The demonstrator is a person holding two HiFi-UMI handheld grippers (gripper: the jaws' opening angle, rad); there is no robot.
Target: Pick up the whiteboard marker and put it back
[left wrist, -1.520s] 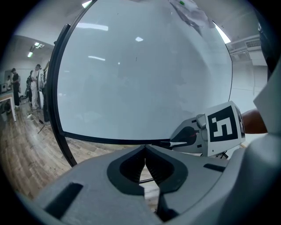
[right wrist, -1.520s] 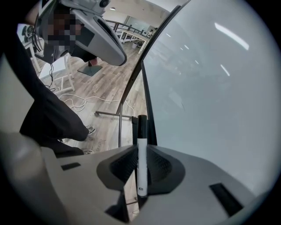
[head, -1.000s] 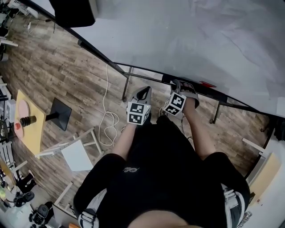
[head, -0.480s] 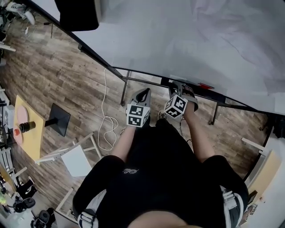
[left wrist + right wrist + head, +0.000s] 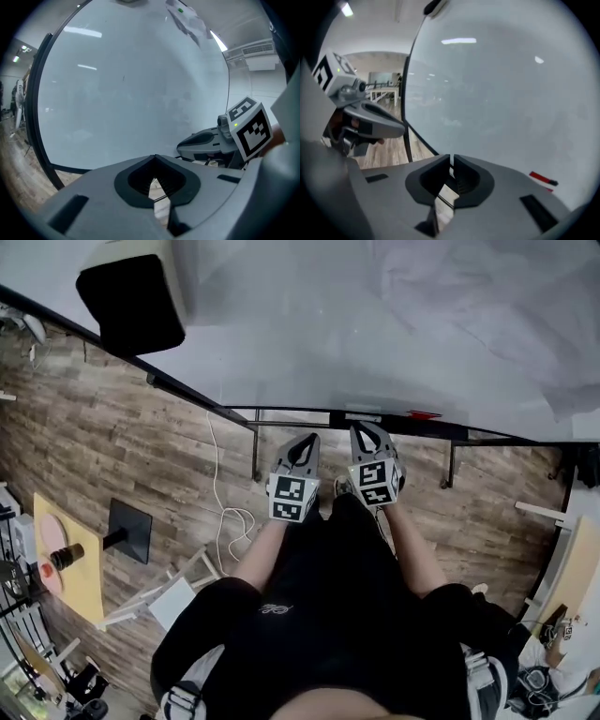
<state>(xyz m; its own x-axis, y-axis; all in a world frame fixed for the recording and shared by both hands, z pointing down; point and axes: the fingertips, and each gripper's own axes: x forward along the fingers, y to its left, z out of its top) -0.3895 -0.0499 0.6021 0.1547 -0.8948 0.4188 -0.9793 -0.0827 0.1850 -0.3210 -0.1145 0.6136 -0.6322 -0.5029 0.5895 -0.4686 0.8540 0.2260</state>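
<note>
A red whiteboard marker (image 5: 424, 415) with a black cap lies on the ledge at the foot of the whiteboard (image 5: 394, 324); in the right gripper view the marker (image 5: 543, 178) sits low at the right. My right gripper (image 5: 365, 431) hangs just left of it, apart from it. Its jaws (image 5: 452, 160) are closing, a thin slit is left and nothing is between them. My left gripper (image 5: 305, 441) is beside it, shut and empty, with the tips (image 5: 153, 157) touching. Both point at the board's lower edge.
The board stands on a black frame (image 5: 257, 442) over a wooden floor. A white cable (image 5: 223, 507) trails on the floor at the left. A white stool (image 5: 169, 594), a black stand base (image 5: 129, 531) and a yellow table (image 5: 77, 563) lie further left.
Both grippers have risen towards the board's lower edge. The right gripper has rolled, so its marker cube now faces up, and it has moved left of the red marker.
</note>
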